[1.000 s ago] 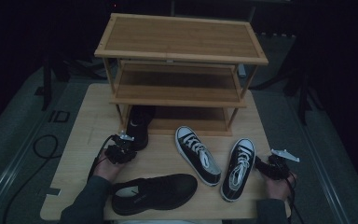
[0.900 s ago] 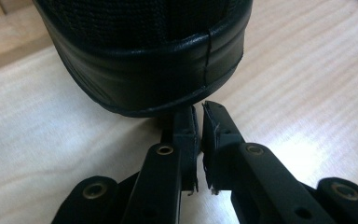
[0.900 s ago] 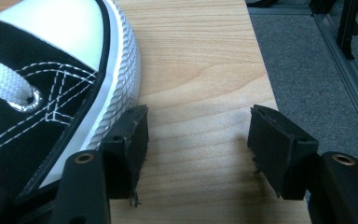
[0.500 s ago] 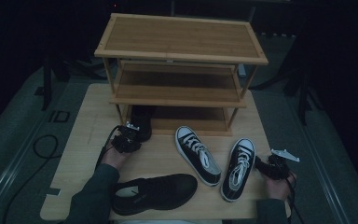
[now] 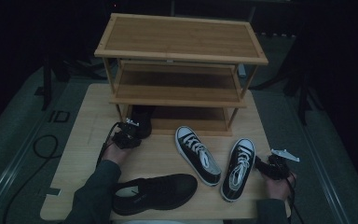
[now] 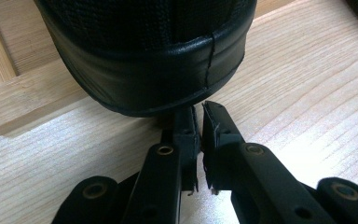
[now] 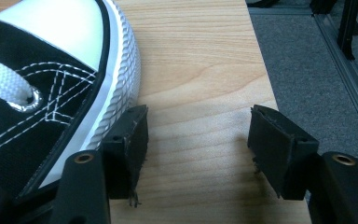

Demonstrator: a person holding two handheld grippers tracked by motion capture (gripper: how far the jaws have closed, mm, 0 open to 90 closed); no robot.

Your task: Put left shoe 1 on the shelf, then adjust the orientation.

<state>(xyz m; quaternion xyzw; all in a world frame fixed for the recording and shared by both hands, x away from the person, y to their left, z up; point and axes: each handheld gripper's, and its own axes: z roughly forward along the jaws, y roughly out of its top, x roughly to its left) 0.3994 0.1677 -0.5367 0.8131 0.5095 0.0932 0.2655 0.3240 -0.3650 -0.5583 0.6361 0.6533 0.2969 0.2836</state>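
Note:
A black shoe (image 5: 142,120) stands toe-first under the bottom shelf of a wooden shoe rack (image 5: 179,39). My left gripper (image 5: 131,134) sits right behind its heel (image 6: 144,65). In the left gripper view its jaws (image 6: 198,116) are shut with nothing between them, their tips against the heel's lower edge. A second black shoe (image 5: 156,190) lies near the table's front edge. Two black-and-white sneakers (image 5: 198,149) (image 5: 237,163) lie right of centre. My right gripper (image 5: 266,167) stands open beside the right sneaker (image 7: 42,88), one finger (image 7: 130,135) touching its white rubber rim.
The rack stands at the back of the wooden table (image 5: 88,116), with its middle shelf (image 5: 177,86) bare. Past the right gripper the table's right edge (image 7: 265,93) drops off to grey floor (image 7: 307,60). A cable (image 5: 42,149) loops on the floor at the left.
The left gripper has moved forward toward the rack, close behind the black shoe's heel, and the shoe sits slightly further under the shelf. The right gripper has kept still.

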